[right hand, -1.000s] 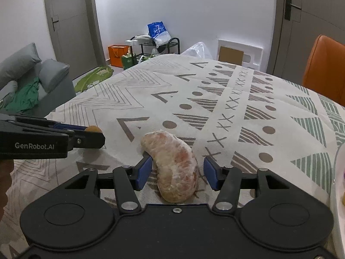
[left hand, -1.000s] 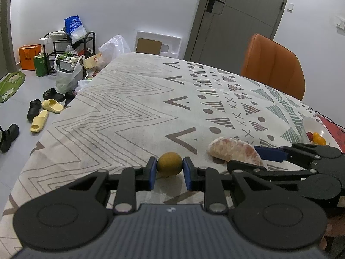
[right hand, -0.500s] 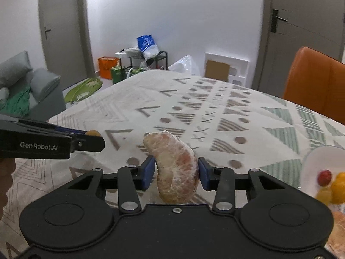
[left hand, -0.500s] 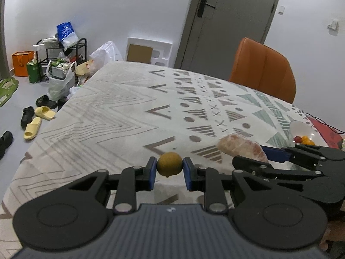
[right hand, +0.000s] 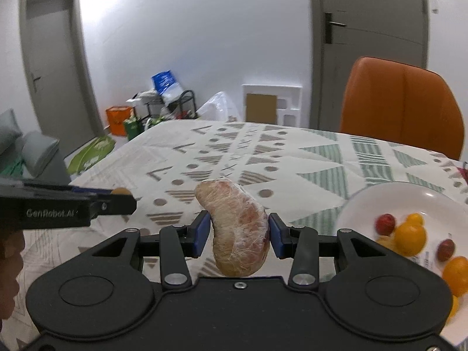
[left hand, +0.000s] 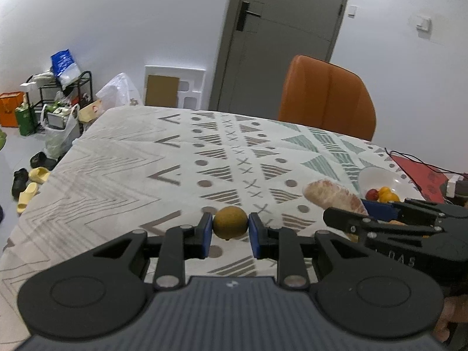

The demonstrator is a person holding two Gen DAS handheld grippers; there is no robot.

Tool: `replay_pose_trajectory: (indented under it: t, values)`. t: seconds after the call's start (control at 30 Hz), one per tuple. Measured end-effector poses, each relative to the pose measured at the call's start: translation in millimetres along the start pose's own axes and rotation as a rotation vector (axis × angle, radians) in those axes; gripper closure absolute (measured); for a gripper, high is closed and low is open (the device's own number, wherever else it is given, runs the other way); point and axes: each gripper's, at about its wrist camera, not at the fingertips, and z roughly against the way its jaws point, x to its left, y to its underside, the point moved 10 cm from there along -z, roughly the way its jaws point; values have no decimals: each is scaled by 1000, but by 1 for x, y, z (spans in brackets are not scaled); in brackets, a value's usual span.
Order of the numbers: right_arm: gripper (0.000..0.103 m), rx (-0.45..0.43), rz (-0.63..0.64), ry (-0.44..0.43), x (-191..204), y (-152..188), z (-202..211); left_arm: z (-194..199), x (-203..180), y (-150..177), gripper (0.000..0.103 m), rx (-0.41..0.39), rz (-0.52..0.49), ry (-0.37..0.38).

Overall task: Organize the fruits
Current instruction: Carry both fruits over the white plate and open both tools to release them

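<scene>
Both grippers carried fruit above the table toward the bowl

The left gripper (left hand: 230,231) had its jaws closed on a small round brownish fruit (left hand: 230,225), squarely between the blue pads, clear of the patterned table (left hand: 131,158). The right gripper (right hand: 239,231) had its jaws clamped on a pomelo segment (right hand: 238,228) at mid-length, its ends sticking out above and below the pads. The white bowl (right hand: 380,196), already holding oranges and small red fruits, sat on the table just to the right of the segment. To do this well, I judged each fruit should be brought low over a bare part of the bowl before the jaws part, the soft segment held without added squeeze, one gripper going at a time
</scene>
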Motion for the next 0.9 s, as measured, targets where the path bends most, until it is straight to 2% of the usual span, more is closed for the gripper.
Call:
replay_pose_trajectory:
  t: [0.57,0.9]
  values:
    - [62,-63,-141,105,-66,-1,21,-6,-52,-22,78,-41,-59,60]
    - [62,-90,-211,202,-112,1,38,-10,-94,-31,78,-59,-100,114]
